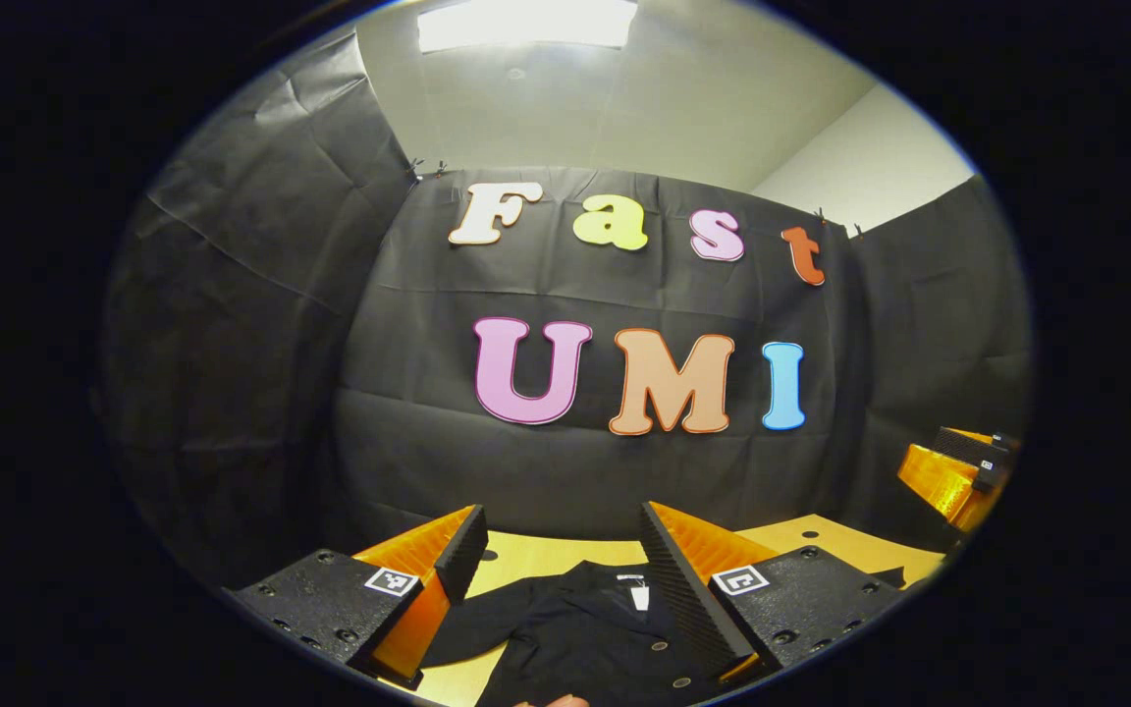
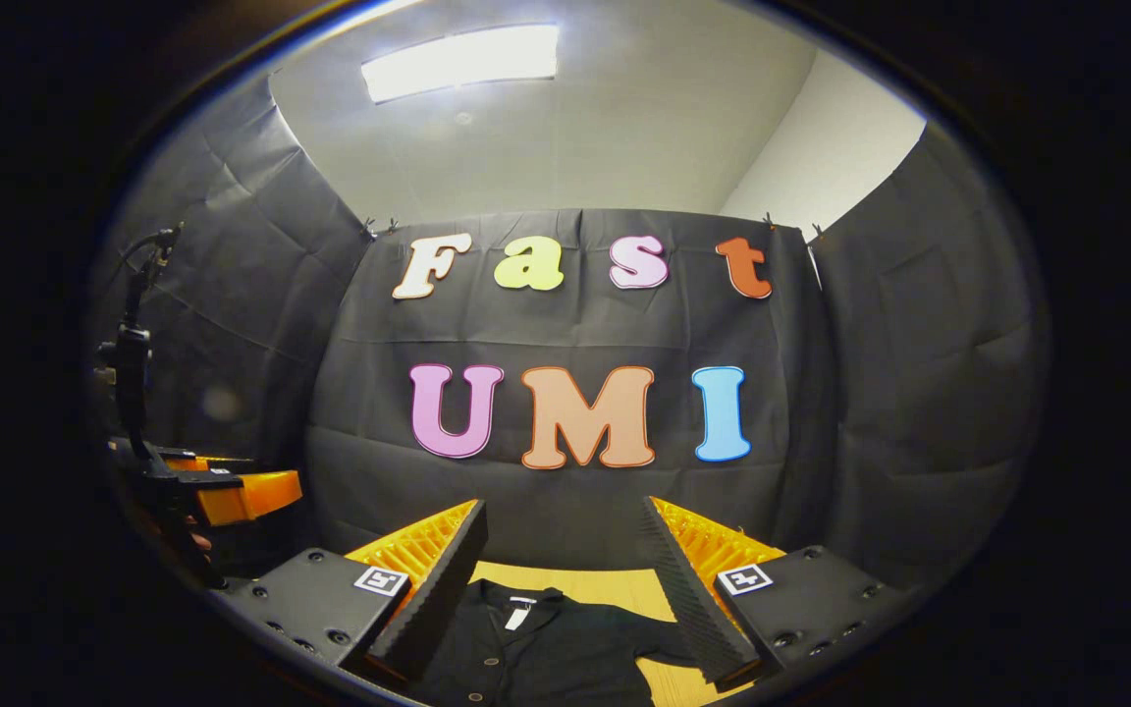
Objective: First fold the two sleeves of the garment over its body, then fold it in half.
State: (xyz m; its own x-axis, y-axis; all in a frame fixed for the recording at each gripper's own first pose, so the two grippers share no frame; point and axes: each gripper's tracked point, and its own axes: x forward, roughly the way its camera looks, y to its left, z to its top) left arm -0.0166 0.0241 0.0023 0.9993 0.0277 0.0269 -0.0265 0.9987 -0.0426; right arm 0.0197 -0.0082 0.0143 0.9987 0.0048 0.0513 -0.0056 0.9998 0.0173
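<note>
**Both grippers held wide above a dark shirt spread on the bench**

Left gripper view: the left gripper (image 1: 565,579) is raised over the bench (image 1: 821,535), its two fingers spread wide apart with nothing between them. Below and between the fingers lies the garment (image 1: 575,638), a dark buttoned shirt lying open on the pale wooden surface, collar toward the far wall with a small white tag at the neck. One sleeve (image 1: 472,628) reaches out flat to the left side of this view, unfolded. A sliver of a hand (image 1: 556,700) shows at the very bottom edge. At the far right of the view the right gripper (image 1: 958,471) is up in the air, well apart from the shirt.

Right gripper view: the right gripper (image 2: 565,579) also hangs above the bench (image 2: 615,584), fingers spread wide and holding nothing. The garment (image 2: 546,648) lies beneath them, collar and white tag near the left finger, a row of buttons running down its front. Its other sleeve (image 2: 659,643) stretches flat toward the right finger, unfolded. At the left edge the left gripper (image 2: 232,491) is held in the air with a dark cable rising above it.
</note>
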